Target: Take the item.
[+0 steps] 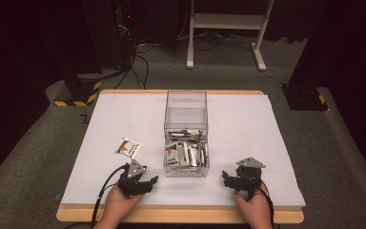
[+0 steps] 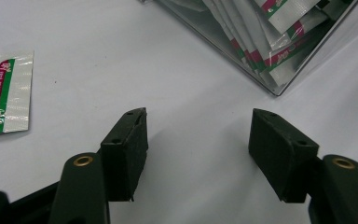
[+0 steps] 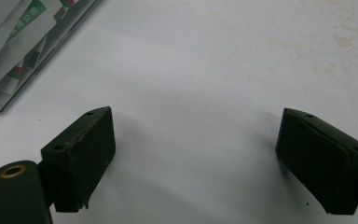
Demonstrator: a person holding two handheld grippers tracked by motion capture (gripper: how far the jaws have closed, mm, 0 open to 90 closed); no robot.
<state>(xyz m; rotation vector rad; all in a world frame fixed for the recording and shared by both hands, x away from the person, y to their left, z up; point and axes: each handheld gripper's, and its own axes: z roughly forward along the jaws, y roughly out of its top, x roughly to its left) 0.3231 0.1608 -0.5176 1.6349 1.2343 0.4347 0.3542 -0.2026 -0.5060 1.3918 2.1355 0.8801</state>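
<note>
A clear plastic box [image 1: 186, 102] stands in the middle of the white table top [image 1: 248, 124] and holds several red, green and white sachets [image 1: 186, 152]. One loose sachet [image 1: 128, 147] lies flat to the left of the box. My left gripper [image 1: 148, 177] rests low near the front edge, below that sachet, open with bare table between its jaws. In the left gripper view the gripper [image 2: 198, 116] faces the box corner [image 2: 275, 86], with the loose sachet [image 2: 4, 93] at far left. My right gripper [image 1: 226, 179] sits right of the box, open and holding nothing; the right gripper [image 3: 196, 114] has the box [image 3: 0, 100] at upper left.
The table has a wooden rim [image 1: 181, 214] along the front. Behind it stand a white desk frame [image 1: 226, 21], dark stands and a yellow-and-black striped base [image 1: 78, 93], with cables on the grey floor.
</note>
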